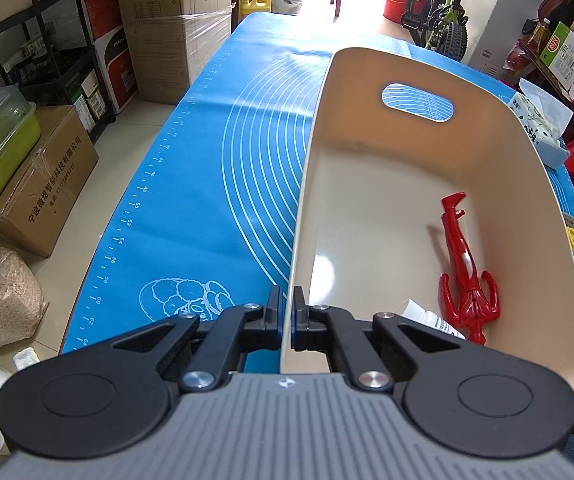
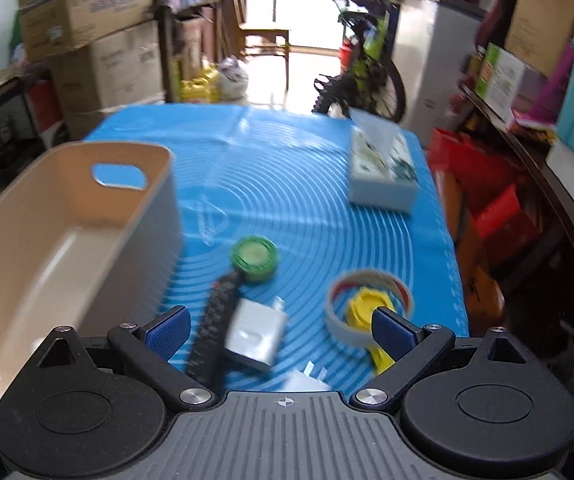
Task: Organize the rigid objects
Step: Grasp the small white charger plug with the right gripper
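Observation:
A beige plastic bin (image 1: 427,64) stands on the blue mat (image 1: 207,168). My left gripper (image 1: 290,304) is shut on the bin's left wall at its near end. Inside the bin lie a red lobster-shaped toy (image 1: 467,272) and a white tube (image 1: 431,318). My right gripper (image 2: 283,330) is open and empty above the mat, right of the bin (image 2: 99,152). Under it lie a black remote (image 2: 213,328), a white charger (image 2: 253,334), a green round lid (image 2: 254,258), a grey tape ring (image 2: 367,304) and a yellow piece (image 2: 369,306) inside it.
A tissue box (image 2: 383,168) stands at the mat's far right and also shows in the left wrist view (image 1: 539,128). Cardboard boxes (image 1: 175,28), a black rack (image 1: 39,40) and a green bike (image 1: 443,12) surround the table. Another white item (image 2: 307,378) lies near my right gripper.

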A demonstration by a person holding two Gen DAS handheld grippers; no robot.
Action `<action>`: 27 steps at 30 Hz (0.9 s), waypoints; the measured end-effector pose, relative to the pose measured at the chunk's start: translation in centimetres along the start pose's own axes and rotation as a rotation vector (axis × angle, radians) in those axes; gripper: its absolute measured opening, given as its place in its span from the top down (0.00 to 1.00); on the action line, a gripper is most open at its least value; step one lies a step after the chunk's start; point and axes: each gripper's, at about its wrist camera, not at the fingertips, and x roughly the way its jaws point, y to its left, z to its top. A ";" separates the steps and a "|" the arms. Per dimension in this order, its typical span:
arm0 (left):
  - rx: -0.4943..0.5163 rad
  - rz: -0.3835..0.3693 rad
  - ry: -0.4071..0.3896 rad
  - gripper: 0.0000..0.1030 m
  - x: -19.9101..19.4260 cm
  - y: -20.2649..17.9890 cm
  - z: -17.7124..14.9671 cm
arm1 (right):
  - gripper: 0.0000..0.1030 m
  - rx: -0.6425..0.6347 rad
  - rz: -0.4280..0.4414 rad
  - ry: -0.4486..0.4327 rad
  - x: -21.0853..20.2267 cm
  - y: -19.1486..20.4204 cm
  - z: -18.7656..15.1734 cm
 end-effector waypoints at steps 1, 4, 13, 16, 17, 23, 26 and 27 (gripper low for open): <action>0.001 0.000 0.000 0.95 0.0 0.0 0.0 | 0.06 0.011 -0.006 0.013 0.5 -0.3 -0.4; 0.000 0.000 0.000 0.95 0.0 0.0 0.0 | 0.06 0.034 -0.014 0.041 1.9 -0.8 -1.5; 0.001 0.001 0.000 0.95 0.0 0.0 0.0 | 0.14 0.064 -0.031 0.119 4.9 -1.1 -3.7; 0.000 0.001 0.000 0.95 0.0 0.0 0.0 | 0.17 0.073 -0.041 0.135 5.4 -1.3 -4.2; 0.001 0.001 0.000 0.95 0.0 0.0 0.0 | 0.18 0.073 -0.043 0.138 5.5 -1.3 -4.3; 0.001 0.001 0.000 0.95 0.0 0.0 0.0 | 0.27 0.091 -0.045 0.159 6.4 -1.4 -5.0; 0.000 0.001 0.000 0.95 0.0 0.0 0.0 | 0.35 0.095 -0.043 0.175 7.0 -1.1 -5.2; 0.001 0.001 0.000 0.95 0.0 0.0 0.0 | 0.35 0.094 -0.049 0.171 7.0 -0.9 -5.3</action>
